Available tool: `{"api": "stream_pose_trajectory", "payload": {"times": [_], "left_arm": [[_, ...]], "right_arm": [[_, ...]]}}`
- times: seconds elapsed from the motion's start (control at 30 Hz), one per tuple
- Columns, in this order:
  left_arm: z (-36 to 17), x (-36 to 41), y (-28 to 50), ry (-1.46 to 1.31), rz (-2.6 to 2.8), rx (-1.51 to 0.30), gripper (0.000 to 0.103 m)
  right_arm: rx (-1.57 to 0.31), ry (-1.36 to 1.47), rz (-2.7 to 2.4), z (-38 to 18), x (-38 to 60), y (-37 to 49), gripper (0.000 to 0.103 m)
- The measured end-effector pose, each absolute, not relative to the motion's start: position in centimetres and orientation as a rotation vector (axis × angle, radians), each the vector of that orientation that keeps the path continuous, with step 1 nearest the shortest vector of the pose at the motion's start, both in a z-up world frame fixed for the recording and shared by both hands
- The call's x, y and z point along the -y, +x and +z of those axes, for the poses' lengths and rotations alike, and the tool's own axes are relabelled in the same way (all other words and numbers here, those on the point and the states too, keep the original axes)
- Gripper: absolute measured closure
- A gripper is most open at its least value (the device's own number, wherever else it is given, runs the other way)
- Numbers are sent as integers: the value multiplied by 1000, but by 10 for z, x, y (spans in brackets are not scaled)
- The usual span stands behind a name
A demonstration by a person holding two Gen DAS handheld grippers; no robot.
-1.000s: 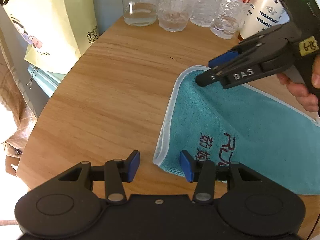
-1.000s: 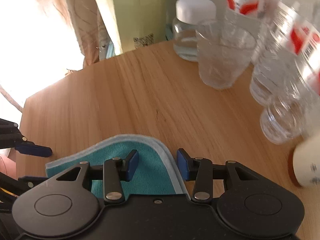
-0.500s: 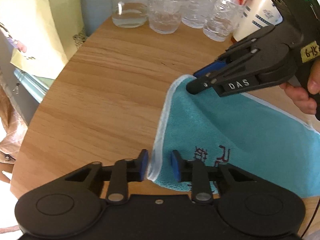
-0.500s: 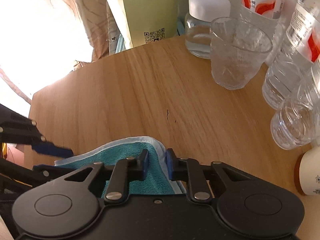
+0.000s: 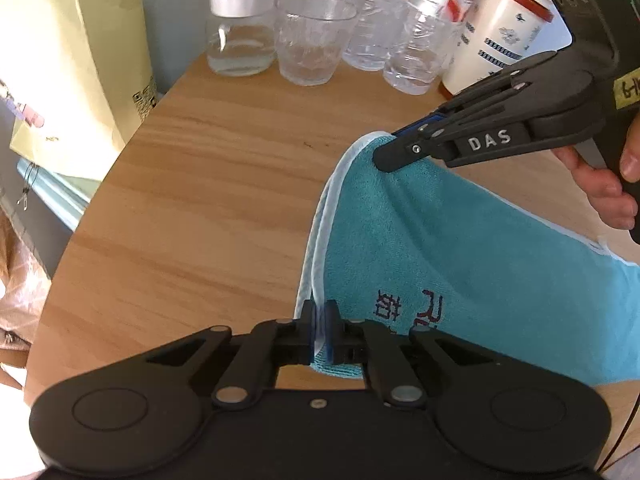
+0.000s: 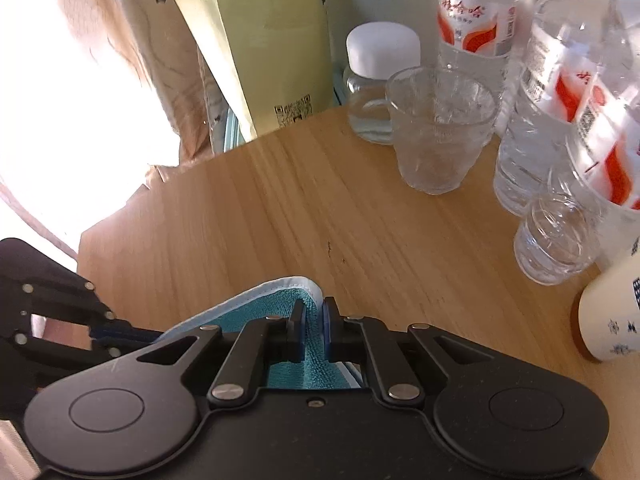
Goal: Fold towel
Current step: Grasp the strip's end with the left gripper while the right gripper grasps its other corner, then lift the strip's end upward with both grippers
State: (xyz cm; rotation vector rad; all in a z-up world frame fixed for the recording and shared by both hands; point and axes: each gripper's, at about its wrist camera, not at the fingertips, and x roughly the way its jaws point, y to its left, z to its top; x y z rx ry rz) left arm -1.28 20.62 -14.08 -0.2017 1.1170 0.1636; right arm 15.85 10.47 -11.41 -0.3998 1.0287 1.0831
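Teal terry cloth fills the narrow gap between my jaws: my left gripper (image 5: 319,332) is pinched tight on the near corner of the towel (image 5: 460,248), its pale blue hem caught between the blue pads. My right gripper (image 6: 314,330) is clamped the same way on the far corner, lifting that corner off the wooden table (image 5: 208,208) so the cloth slopes down from it. The rest of the towel lies on the tabletop to my right, dark lettering facing up. Beyond it, at the table's far edge, stand a white-lidded jar (image 5: 240,28), a glass tumbler (image 5: 312,44), several water bottles (image 5: 416,44) and a cream canister (image 5: 496,36).
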Motion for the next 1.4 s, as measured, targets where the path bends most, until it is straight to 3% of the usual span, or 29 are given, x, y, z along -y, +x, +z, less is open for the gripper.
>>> {"api": "stream_pose_trajectory", "payload": {"times": [0.4, 0.77, 1.03, 1.4], "left_arm": [[-100, -225, -18, -109, 161, -1020, 99], [-69, -180, -18, -7, 85, -946, 99], [-77, -179, -31, -35, 191, -954, 99], [-129, -231, -15, -129, 254, -1043, 98]], "right_arm": [[-917, -281, 1019, -81, -105, 151, 95], [-852, -187, 923, -51, -41, 141, 95], [-826, -286, 998, -53, -66, 137, 95], [-925, -470, 1054, -119, -141, 159, 91]]}}
